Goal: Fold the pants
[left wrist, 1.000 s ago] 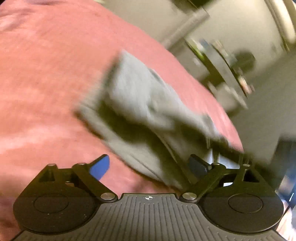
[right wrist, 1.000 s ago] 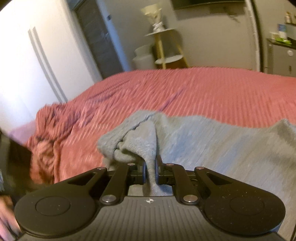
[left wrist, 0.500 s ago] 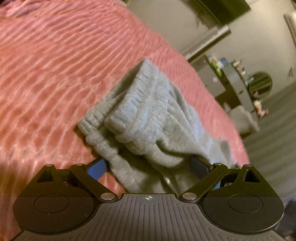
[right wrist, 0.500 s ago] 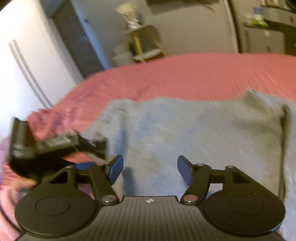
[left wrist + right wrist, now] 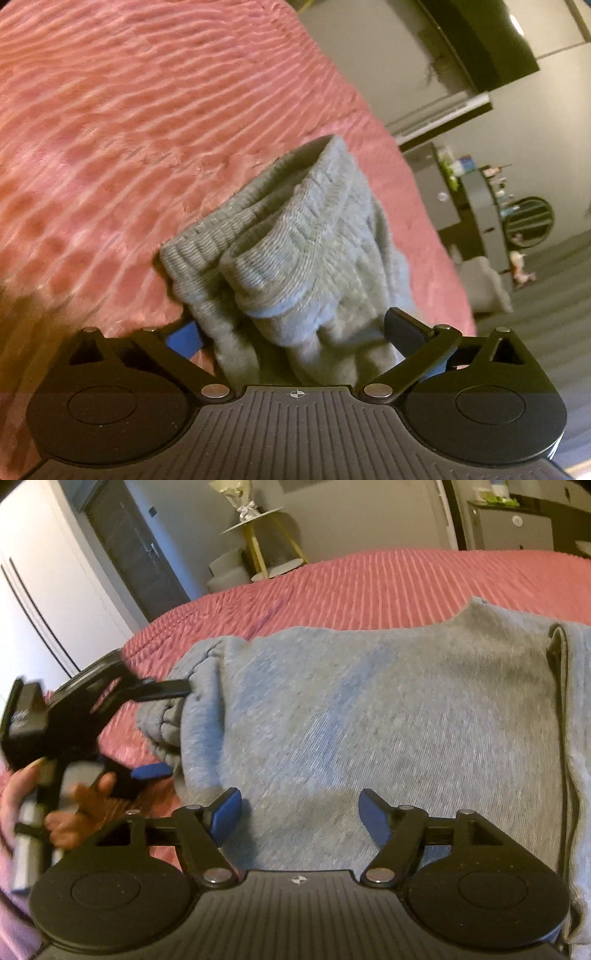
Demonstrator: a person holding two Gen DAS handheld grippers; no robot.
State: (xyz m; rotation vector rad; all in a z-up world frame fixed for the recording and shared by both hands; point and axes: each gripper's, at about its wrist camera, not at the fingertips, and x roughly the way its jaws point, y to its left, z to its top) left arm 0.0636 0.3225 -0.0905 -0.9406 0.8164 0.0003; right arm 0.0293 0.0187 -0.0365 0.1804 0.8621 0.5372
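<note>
In the left wrist view, the left gripper (image 5: pixel 293 332) sits at six o'clock with its jaws spread wide, one either side of the ribbed cuffs of the grey pants (image 5: pixel 295 251); the fabric lies between the pads, but they are not pressed onto it. The cuffs bunch toward twelve o'clock, stacked one on the other, on the pink ribbed bedspread (image 5: pixel 129 129), which fills the frame from nine to twelve. Beyond the bed edge, at about two o'clock, stands a dark dresser (image 5: pixel 480 206) with small items on top (too blurred to name).

In the right wrist view, the right gripper (image 5: pixel 299 819) at six o'clock also has its jaws apart, hovering over a broad flat stretch of the pants (image 5: pixel 369 709) with nothing pinched. At nine o'clock the left gripper (image 5: pixel 162 731) shows from the side, in a hand (image 5: pixel 70 812), straddling the gathered cuffs. Farther off the bedspread (image 5: pixel 369 587) runs toward twelve; behind it stands a small round side table (image 5: pixel 258 535) at eleven.
</note>
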